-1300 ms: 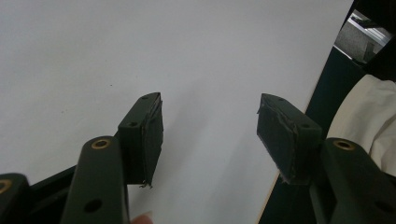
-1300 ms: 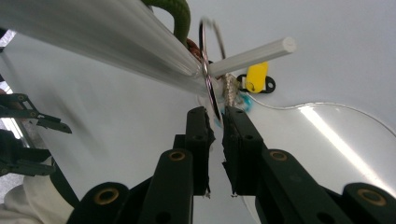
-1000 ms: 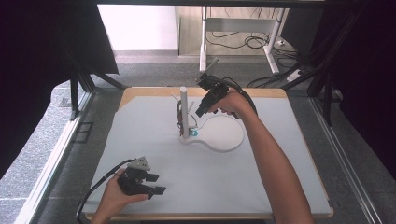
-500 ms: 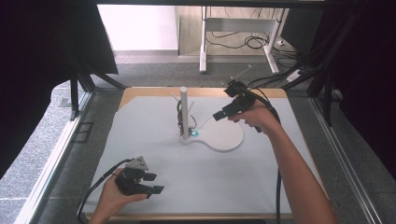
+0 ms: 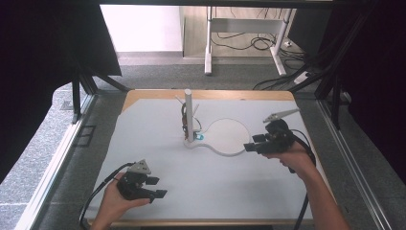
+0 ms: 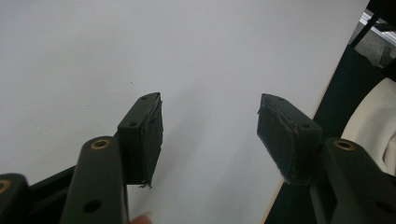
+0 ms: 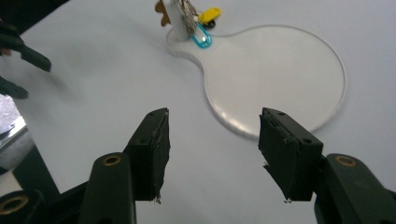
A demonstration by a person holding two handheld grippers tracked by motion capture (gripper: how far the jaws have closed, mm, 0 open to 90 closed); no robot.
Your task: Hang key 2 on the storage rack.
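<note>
Right gripper [image 5: 252, 145], jaws just opened and empty, hovers beside the key stand's white base [image 7: 280, 74]; left gripper [image 5: 155, 187] idles open. Hanging keys [image 7: 187, 11] look light, slippery; take the ring.

White stand base [image 7: 280, 70], white post [image 5: 188, 112], blue clip [image 7: 201, 37] (yellow tag [image 7: 208, 14] beside), pale grey mat [image 5: 158, 143]

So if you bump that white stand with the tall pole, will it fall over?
Probably not. The stand has a wide flat base lying on the table, so it would likely slide rather than tip. It looks stiff, like plastic. The keys hanging on the pole would likely swing and jingle.
</note>
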